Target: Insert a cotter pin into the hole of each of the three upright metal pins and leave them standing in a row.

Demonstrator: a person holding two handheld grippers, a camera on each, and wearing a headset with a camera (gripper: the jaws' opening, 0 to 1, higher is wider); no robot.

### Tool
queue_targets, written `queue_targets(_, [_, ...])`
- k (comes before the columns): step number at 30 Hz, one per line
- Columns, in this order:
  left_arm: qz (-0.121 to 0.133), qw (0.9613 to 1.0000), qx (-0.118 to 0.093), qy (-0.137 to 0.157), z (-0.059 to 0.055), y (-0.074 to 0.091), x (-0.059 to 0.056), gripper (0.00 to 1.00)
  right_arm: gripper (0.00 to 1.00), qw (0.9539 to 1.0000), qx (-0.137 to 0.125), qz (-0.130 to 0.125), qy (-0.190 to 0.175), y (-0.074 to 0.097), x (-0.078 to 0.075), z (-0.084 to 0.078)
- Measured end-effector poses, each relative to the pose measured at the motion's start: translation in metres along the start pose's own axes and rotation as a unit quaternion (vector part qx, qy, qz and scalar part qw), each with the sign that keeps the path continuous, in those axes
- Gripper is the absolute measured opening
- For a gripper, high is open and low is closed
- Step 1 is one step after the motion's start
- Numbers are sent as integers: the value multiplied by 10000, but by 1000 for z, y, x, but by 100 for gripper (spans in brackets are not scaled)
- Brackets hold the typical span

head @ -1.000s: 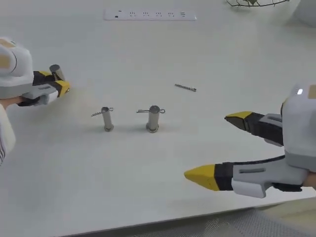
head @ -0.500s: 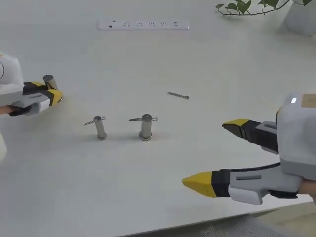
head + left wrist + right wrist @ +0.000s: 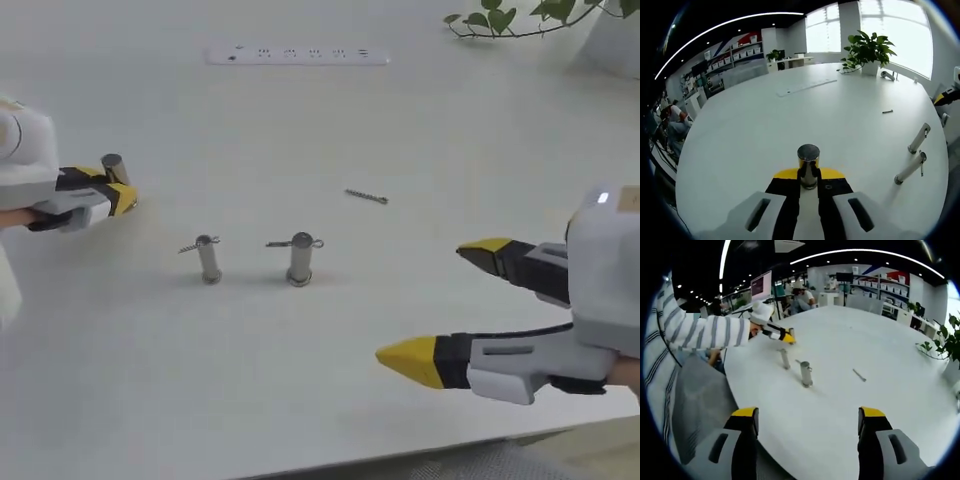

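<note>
Two pins stand side by side on the table (image 3: pixel 300 130): the left pin (image 3: pixel 208 260) and the right pin (image 3: pixel 300 260). Each has a cotter pin (image 3: pixel 192 246) through its top. The loose cotter pin (image 3: pixel 366 197) lies behind and right of the right pin, with nothing between. Well left of the right pin, the left gripper (image 3: pixel 120 195) pinches the third pin (image 3: pixel 112 168). In front and right, the right gripper (image 3: pixel 420 300) hangs with jaws wide apart. A power strip (image 3: pixel 297 56) lies far behind.

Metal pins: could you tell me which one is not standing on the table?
The pin clamped in the left gripper; the other two stand upright with cotter pins.
</note>
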State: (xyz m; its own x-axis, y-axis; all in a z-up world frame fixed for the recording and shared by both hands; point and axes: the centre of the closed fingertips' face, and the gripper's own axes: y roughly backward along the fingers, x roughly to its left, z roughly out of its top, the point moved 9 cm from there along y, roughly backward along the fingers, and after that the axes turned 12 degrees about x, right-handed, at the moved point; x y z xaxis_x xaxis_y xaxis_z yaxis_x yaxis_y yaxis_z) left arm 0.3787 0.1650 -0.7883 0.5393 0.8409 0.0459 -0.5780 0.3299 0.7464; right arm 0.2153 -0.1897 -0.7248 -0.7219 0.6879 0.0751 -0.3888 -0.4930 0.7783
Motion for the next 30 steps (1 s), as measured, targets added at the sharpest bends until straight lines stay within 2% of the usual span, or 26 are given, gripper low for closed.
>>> queue_targets(2, [38, 10000, -36, -31, 1, 2, -1, 10, 83, 10000, 20, -11, 23, 0, 0, 0])
queue_targets(5, [41, 9998, -147, 87, 4, 7, 0, 10, 83, 10000, 17, 14, 47, 0, 1, -1])
queue_targets(11, [6, 9996, -259, 69, 12, 26, -2, 10, 83, 9999, -68, 65, 68, 0, 2, 1])
queue_targets(16, [-123, 9993, -307, -185, 17, 46, -7, 10, 83, 9998, -106, 85, 143, 0, 3, 1])
queue_targets(20, [-245, 9987, -360, -264, 20, 60, -13, 10, 83, 9997, -116, 106, 187, 0, 4, 2])
queue_targets(22, [-522, 9970, -433, -371, 21, 68, -19, 10, 83, 9996, -132, 120, 201, 1, 4, 1])
queue_targets(26, [-763, 9943, -505, -547, 23, 82, -29, 10, 83, 9996, -129, 143, 224, 1, 4, 0])
queue_targets(30, [-1126, 9880, -629, -851, 24, 95, -44, 10, 83, 9995, -117, 168, 238, 1, 4, -1])
